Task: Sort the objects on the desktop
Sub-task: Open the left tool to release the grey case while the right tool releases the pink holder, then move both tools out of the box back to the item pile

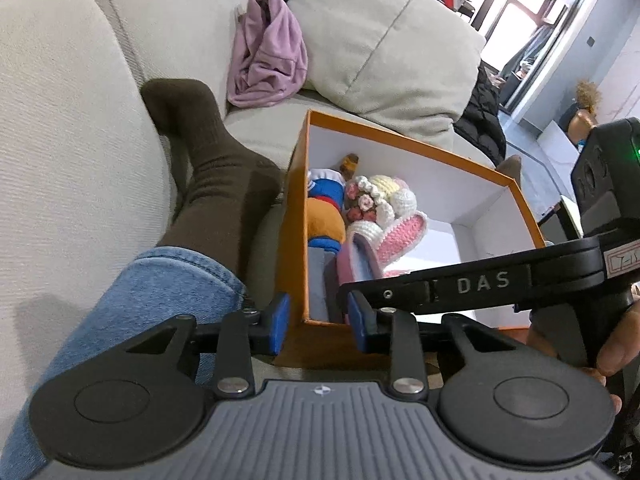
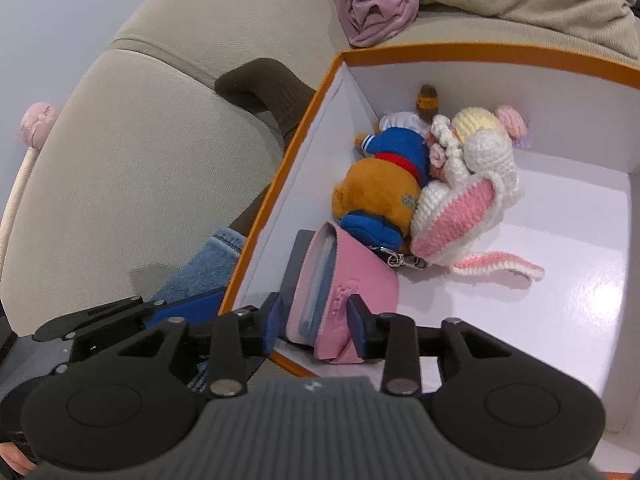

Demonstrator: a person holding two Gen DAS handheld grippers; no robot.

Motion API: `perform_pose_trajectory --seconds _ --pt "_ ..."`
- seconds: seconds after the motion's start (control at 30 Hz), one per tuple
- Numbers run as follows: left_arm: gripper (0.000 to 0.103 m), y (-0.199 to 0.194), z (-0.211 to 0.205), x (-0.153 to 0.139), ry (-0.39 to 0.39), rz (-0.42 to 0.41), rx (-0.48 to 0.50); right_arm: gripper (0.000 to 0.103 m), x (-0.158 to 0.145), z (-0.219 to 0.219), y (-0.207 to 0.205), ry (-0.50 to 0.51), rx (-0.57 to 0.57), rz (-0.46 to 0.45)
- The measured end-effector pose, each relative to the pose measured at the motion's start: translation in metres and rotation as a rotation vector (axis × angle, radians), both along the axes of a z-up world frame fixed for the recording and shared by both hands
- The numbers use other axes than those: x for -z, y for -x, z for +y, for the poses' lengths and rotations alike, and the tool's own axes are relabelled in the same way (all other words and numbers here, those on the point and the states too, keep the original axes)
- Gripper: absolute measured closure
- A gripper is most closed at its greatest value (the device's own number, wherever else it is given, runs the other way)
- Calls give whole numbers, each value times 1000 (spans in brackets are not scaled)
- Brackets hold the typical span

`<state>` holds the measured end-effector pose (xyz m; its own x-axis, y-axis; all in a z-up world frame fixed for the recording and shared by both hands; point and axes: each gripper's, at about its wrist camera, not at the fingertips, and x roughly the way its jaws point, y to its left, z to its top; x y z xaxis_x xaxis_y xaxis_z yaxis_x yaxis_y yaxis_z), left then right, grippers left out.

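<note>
An orange box [image 1: 298, 200] with a white inside [image 2: 580, 300] rests on a beige sofa. In it lie an orange plush bear in blue clothes [image 2: 380, 188], a white and pink crocheted rabbit doll [image 2: 472, 184] and a pink pouch [image 2: 352, 276]. The pouch leans against the near wall between the pads of my right gripper [image 2: 315, 322], which stand apart, open. My left gripper [image 1: 319, 320] straddles the box's near corner, one pad outside the left wall. A gap shows at the other pad, so it is open. The bear [image 1: 326, 220], doll [image 1: 396, 220] and pouch [image 1: 360, 256] show past it.
A leg in blue jeans [image 1: 140, 300] and a brown sock [image 1: 208, 152] lies along the box's left side. A crumpled purple cloth [image 1: 268, 60] and a beige cushion [image 1: 384, 40] sit behind the box. A hand [image 1: 616, 356] holds the right device.
</note>
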<state>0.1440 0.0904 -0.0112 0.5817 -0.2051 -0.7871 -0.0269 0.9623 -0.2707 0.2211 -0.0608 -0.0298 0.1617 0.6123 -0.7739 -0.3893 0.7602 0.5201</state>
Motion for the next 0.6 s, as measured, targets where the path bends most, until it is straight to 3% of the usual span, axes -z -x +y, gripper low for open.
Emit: perform_pose_trajectory --seconds 0.17,0.4,0.47,0.6 --pt "67 9 1 -5 -3 0 -33 50 -11 -4 4 -15 -3 -61" --pt "67 29 0 -12 -18 -4 -69 39 -32 -6 25 42 -41 -250" --pt "67 39 -4 -15 -31 -23 -77 38 -39 -9 38 88 -42 -351" --pt "67 58 -17 -17 -60 -45 -67 26 -52 -25 83 138 -50 -655"
